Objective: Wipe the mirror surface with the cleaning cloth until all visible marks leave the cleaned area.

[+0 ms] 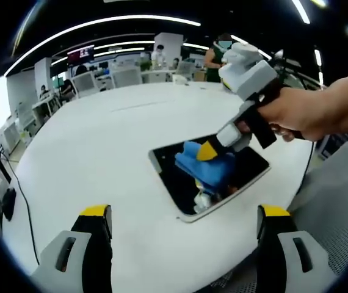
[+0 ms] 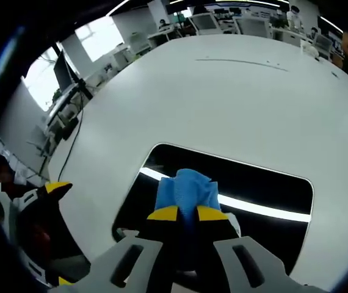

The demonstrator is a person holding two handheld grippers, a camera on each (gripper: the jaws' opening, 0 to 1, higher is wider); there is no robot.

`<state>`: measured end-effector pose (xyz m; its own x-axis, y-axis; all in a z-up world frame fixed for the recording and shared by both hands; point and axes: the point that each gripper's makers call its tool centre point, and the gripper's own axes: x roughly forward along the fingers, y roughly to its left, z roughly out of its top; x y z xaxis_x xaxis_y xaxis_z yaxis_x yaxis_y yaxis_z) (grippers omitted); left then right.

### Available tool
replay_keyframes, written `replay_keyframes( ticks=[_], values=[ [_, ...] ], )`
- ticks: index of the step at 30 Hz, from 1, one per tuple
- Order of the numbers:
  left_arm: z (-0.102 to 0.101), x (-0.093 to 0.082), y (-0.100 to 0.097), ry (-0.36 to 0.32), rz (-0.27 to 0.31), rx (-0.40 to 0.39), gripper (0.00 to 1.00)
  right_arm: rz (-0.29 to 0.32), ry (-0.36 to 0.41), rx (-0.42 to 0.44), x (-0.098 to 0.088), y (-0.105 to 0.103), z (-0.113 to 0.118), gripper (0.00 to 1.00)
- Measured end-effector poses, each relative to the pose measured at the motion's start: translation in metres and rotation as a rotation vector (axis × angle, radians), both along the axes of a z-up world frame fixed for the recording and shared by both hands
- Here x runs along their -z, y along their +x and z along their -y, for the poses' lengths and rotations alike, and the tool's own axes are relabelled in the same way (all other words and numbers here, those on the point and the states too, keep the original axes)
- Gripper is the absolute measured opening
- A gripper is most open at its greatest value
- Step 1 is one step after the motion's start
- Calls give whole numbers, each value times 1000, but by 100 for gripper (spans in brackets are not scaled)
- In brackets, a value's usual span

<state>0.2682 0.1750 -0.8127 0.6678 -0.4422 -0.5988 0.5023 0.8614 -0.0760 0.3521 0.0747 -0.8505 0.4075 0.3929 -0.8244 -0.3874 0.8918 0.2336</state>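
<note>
Wiping step underway: right gripper (image 2: 186,213) fingers pinch blue cleaning cloth (image 2: 186,190) on mirror (image 2: 265,192), 6 o'clock on white surface (image 2: 223,97). Left gripper (image 1: 183,229) fingers wide, empty. Next: sweep across the glass.

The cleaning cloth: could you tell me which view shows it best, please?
The right gripper view: the blue cleaning cloth sits close and central, pinched in the right gripper against the mirror. The left gripper view shows it smaller, partly behind that gripper.

We see a broad white bench (image 1: 101,152) carrying a dark rectangular mirror (image 1: 247,174) lying flat near its edge.
</note>
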Motion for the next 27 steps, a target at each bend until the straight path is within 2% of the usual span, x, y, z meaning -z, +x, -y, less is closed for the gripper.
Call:
replay_keyframes(
  ticks=[27],
  values=[
    [1,0,-1,0,0,6,99,7,-31,23,1,-2,49,4]
  ],
)
